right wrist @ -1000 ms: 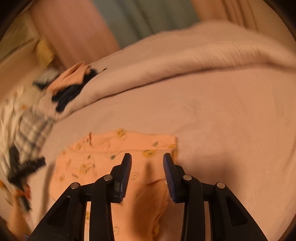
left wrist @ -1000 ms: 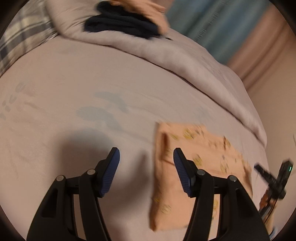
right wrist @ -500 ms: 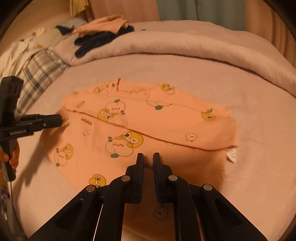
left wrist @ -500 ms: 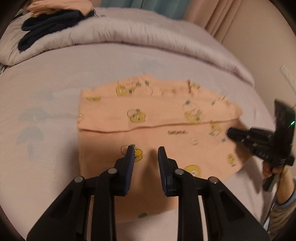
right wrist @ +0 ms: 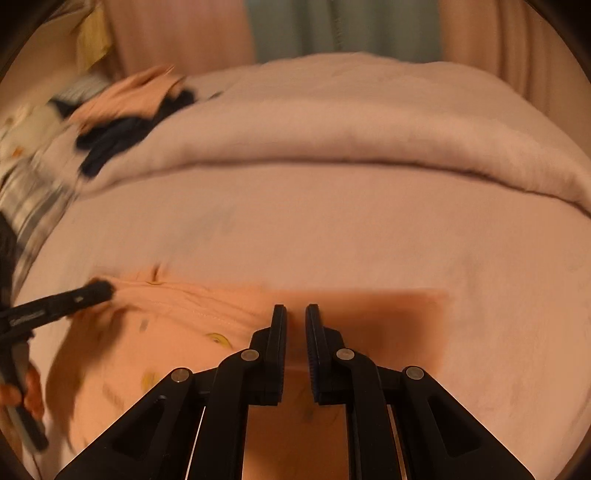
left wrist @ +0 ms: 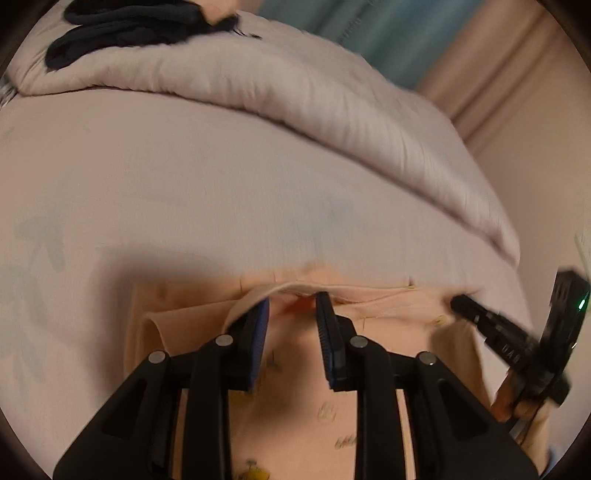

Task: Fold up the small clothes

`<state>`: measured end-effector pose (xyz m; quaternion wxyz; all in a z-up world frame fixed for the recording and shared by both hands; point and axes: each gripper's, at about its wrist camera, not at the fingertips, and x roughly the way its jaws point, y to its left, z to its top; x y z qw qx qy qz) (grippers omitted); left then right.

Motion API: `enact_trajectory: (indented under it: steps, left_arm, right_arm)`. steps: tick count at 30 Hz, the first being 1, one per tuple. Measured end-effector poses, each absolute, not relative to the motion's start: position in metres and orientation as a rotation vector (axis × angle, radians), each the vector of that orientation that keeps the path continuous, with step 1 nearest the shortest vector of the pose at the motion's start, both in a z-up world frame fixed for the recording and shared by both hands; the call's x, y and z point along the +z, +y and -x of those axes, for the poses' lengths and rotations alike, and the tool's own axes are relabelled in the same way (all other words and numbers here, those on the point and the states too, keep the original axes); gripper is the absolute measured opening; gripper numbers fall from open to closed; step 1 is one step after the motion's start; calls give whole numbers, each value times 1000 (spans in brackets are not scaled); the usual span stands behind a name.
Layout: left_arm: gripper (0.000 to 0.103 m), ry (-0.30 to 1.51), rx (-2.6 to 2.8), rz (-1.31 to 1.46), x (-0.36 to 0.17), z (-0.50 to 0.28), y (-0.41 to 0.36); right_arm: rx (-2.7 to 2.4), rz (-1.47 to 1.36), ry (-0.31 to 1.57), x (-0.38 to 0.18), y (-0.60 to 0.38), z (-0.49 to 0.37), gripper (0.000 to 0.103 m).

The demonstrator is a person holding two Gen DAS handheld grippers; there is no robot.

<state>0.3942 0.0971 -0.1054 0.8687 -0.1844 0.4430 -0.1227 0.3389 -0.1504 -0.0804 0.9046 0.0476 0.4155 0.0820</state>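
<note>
**A:** Where is the piece being folded?

**B:** The peach garment [left wrist: 295, 369] lies on the bed [left wrist: 221, 184], at its near side. It has small yellow prints. It is doubled over, with one edge brought up along its far edge.

**A:** And the left gripper [left wrist: 291, 306]?

**B:** Its jaws are narrow and opening. A lifted fold of the garment runs between them and drapes over the tip of one finger. From the right wrist camera the same gripper [right wrist: 99, 290] shows at the garment's [right wrist: 166, 332] left end, tips on the cloth.

**A:** The right gripper [right wrist: 295, 310]?

**B:** Its jaws are nearly together, with only a thin slot left and peach cloth in it. The left wrist camera shows that gripper [left wrist: 460, 302] with its tip closed on the far edge of the garment, towards the right end. It looks like a pinch on a thin layer.

**A:** Can you see the person?

**B:** Only the right hand [left wrist: 511, 402] and the left hand [right wrist: 31, 391], each around a handle, both blurred.

**A:** What lies beyond?

**B:** Bare pale sheet with faint grey-blue prints, then a rolled duvet [left wrist: 295, 92] across the bed. Dark clothes [left wrist: 122, 26] sit on the duvet's far left end, with a peach piece [right wrist: 133, 96] on top. A plaid cloth [right wrist: 29, 206] is at the left edge, and a curtain [left wrist: 369, 29] hangs behind.
</note>
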Motion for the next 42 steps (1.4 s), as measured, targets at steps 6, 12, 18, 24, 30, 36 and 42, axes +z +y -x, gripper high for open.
enact_trajectory:
  steps: [6, 12, 18, 24, 30, 36, 42]
  left_arm:
    - [26, 867, -218, 319, -88, -367, 117]
    - [27, 918, -261, 213, -116, -316, 131]
    - [28, 922, -253, 268, -137, -270, 152]
    - [43, 923, -276, 283, -146, -224, 158]
    - [43, 938, -255, 347, -137, -212, 166]
    - [43, 925, -254, 437, -130, -195, 164]
    - [43, 918, -263, 398, -121, -184, 146]
  right_arm:
    - [169, -61, 805, -72, -160, -313, 13]
    - [210, 70, 879, -97, -162, -277, 13]
    - [139, -40, 930, -109, -197, -263, 13]
    - [117, -72, 929, -112, -222, -203, 40]
    - [56, -134, 910, -96, -242, -184, 40]
    - [225, -156, 810, -74, -207, -181, 38]
    - [261, -74, 876, -96, -173, -184, 25]
